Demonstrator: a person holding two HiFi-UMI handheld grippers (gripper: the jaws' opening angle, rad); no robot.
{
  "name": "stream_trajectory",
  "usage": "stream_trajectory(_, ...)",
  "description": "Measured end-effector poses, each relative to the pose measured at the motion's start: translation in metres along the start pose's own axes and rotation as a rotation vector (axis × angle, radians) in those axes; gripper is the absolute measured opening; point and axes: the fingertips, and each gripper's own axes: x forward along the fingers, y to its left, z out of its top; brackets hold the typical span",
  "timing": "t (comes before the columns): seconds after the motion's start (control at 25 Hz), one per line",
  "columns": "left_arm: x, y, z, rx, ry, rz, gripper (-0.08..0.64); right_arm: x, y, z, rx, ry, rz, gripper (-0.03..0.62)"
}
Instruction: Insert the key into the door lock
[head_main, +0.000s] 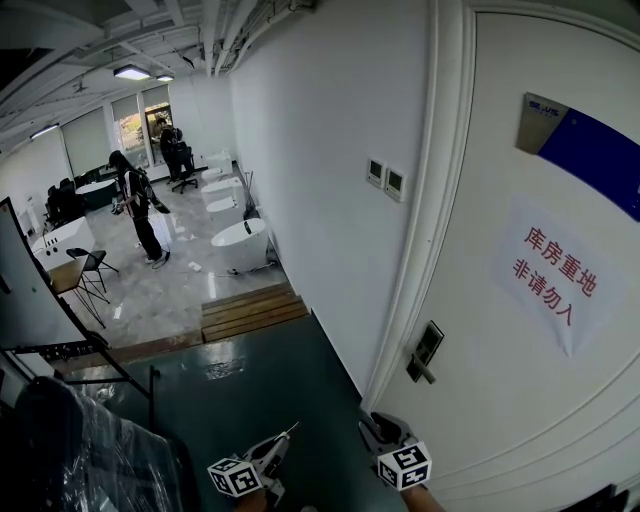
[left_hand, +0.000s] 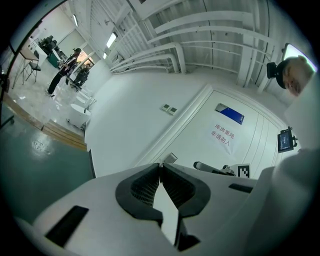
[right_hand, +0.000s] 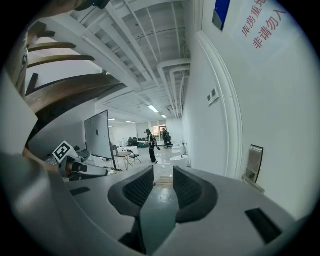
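Observation:
The white door fills the right of the head view, with a dark lock plate and a short lever handle at its left edge. My left gripper is low in the middle with its jaws shut; a thin silvery key sticks out of them toward the door. In the left gripper view the fingertips meet, with the lock plate just beyond. My right gripper hangs below the lock, open and holding nothing. Its own view shows a gap at the gripper and the lock plate to the right.
A paper sign with red characters and a blue plate are on the door. Two wall switches sit left of the frame. Beyond the green floor are a wooden step, white tubs and a person.

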Motion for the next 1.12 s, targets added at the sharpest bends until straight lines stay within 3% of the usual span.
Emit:
stream_trajectory(0.56,0.005,0.032,0.026,0.01,0.022,-0.054,0.034,0.034,0.008,0.004,-0.006,-0.023,-0.058,0.109)
stream_trajectory(1.12,0.022,0.03,0.015,-0.007,0.046,-0.09,0.034,0.016,-0.009,-0.002,-0.002,-0.027,-0.118,0.109)
